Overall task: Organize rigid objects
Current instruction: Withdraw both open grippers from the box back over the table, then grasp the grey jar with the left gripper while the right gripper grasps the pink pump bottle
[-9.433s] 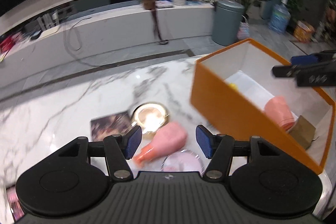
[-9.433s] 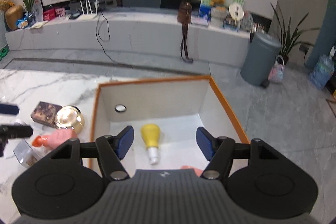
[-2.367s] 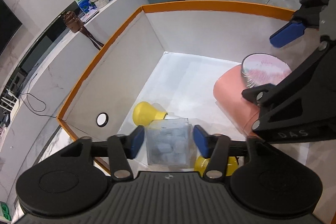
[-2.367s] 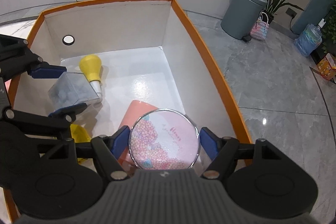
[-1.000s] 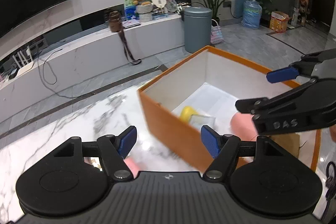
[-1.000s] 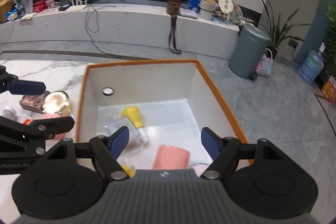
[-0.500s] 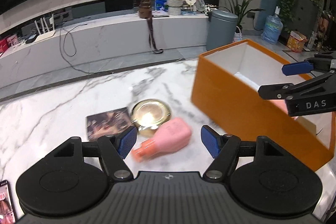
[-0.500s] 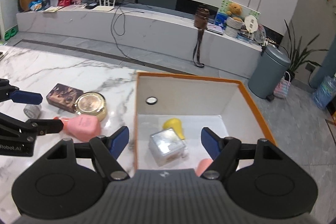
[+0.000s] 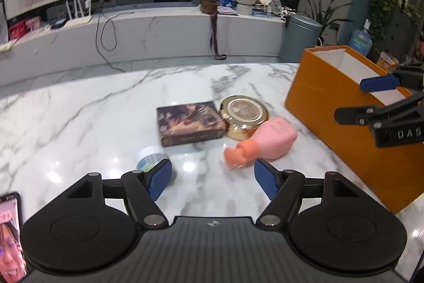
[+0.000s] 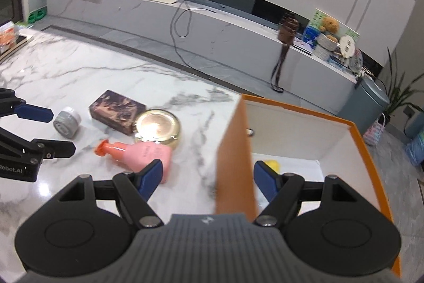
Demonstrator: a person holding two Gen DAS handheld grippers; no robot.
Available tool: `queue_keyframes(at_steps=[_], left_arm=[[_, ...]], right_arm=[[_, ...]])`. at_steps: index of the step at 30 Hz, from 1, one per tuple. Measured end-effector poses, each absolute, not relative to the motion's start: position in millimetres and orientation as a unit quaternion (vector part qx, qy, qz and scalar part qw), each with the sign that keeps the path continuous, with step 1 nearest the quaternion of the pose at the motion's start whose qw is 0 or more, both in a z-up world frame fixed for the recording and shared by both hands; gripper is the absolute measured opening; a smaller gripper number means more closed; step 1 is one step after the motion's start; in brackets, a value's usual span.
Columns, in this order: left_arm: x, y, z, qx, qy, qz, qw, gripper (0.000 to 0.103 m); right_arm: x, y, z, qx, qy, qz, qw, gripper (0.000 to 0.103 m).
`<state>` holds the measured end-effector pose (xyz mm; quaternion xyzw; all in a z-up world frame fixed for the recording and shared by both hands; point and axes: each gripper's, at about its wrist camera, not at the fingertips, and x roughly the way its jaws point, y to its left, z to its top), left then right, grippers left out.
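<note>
Fingers of my left gripper (image 9: 212, 178) are spread wide and hold nothing; they hang over the marble counter (image 9: 79, 123). Fingers of my right gripper (image 10: 206, 178) are spread too and empty, hanging astride the near left wall of the orange box (image 10: 234, 150), one on the counter side, one over the inside.

Four things lie in a loose cluster on the counter, left of the box. A pink bottle (image 9: 267, 141) lies on its side, its orange cap (image 9: 234, 157) pointing toward my left gripper. Just behind it sits a round gold tin (image 9: 243, 117), touching or nearly touching the bottle. A dark flat box (image 9: 189, 122) lies right beside the tin, on its left. A small round jar (image 9: 151, 157) on its side lies apart from these, just beyond my left finger pad (image 9: 159, 178).

The orange box stands at the counter's right edge, open at the top, white inside. From the right view, a bit of something yellow (image 10: 273, 165) shows on its floor, partly hidden by my finger pad.

At the counter's near left corner lies a phone (image 9: 9, 232) with a lit screen.
</note>
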<state>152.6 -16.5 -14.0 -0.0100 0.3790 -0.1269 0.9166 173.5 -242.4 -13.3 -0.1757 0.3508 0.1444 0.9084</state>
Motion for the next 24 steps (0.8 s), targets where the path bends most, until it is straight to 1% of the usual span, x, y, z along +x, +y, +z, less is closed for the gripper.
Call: queue_keyframes(at_steps=[6, 11, 18, 20, 22, 24], left_arm=[[155.5, 6.5, -28.3, -0.034, 0.386, -0.117, 0.914, 0.084], [159.8, 22.9, -38.0, -0.056, 0.395, -0.111, 0.91, 0.084], [164.3, 28.3, -44.9, -0.061, 0.399, -0.111, 0.908, 0.084], [165.7, 28.8, -45.7, -0.062, 0.398, -0.109, 0.909, 0.084], [168.5, 29.8, -46.9, -0.066, 0.397, -0.107, 0.909, 0.084], [171.0, 30.4, -47.5, -0.068, 0.395, -0.107, 0.91, 0.084]], right_arm=[[178.7, -209.9, -34.3, -0.198, 0.36, 0.164, 0.897, 0.075], [184.0, -188.5, -54.3, -0.239, 0.371, 0.201, 0.874, 0.079], [187.6, -164.2, -79.2, -0.334, 0.342, 0.245, 0.844, 0.08], [189.3, -161.1, -82.3, -0.355, 0.332, 0.245, 0.839, 0.081], [191.9, -159.7, -83.5, -0.368, 0.321, 0.244, 0.838, 0.085], [196.0, -158.8, -84.4, -0.373, 0.317, 0.245, 0.837, 0.085]])
